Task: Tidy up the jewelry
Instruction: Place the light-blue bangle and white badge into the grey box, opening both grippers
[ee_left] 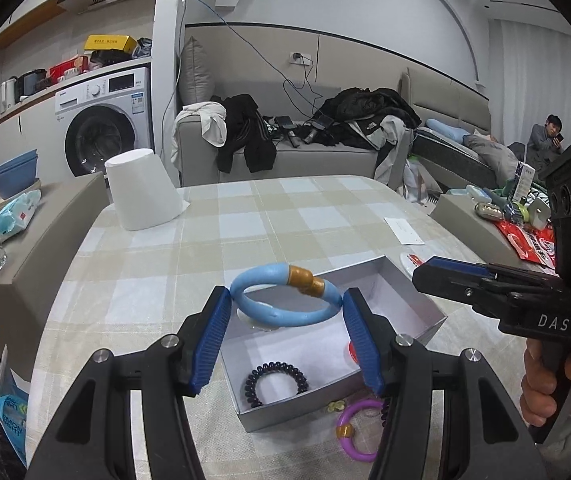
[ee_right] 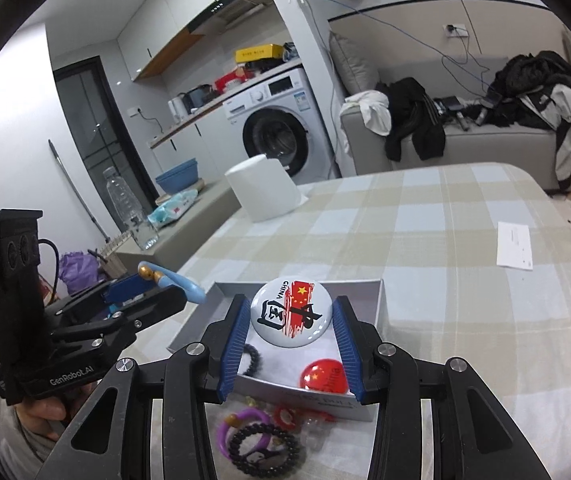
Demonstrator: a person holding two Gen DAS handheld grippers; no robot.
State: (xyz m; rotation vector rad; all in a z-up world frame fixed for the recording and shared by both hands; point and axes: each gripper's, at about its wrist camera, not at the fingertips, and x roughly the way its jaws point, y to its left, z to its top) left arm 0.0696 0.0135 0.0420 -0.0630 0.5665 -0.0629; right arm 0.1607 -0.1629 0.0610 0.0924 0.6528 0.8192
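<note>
The left gripper [ee_left: 286, 308] grips a blue bangle [ee_left: 285, 298] across its width, held level above the open white box [ee_left: 413, 300] on the checked desk [ee_left: 245, 216]. The right gripper [ee_right: 291, 322] clasps a round white badge [ee_right: 290, 318] by its edges over the same box, where a black coil hair tie [ee_left: 276, 384] and a red badge [ee_right: 323, 376] already lie. A purple bangle [ee_right: 241, 424] and black bead bracelet [ee_right: 265, 450] wait on the desk just in front of the box. The bangle looks stiff, light and smooth, so squeezing across its rim suits it but it could slip. The badge is glossy and domed; edge contact seems the only secure hold.
</note>
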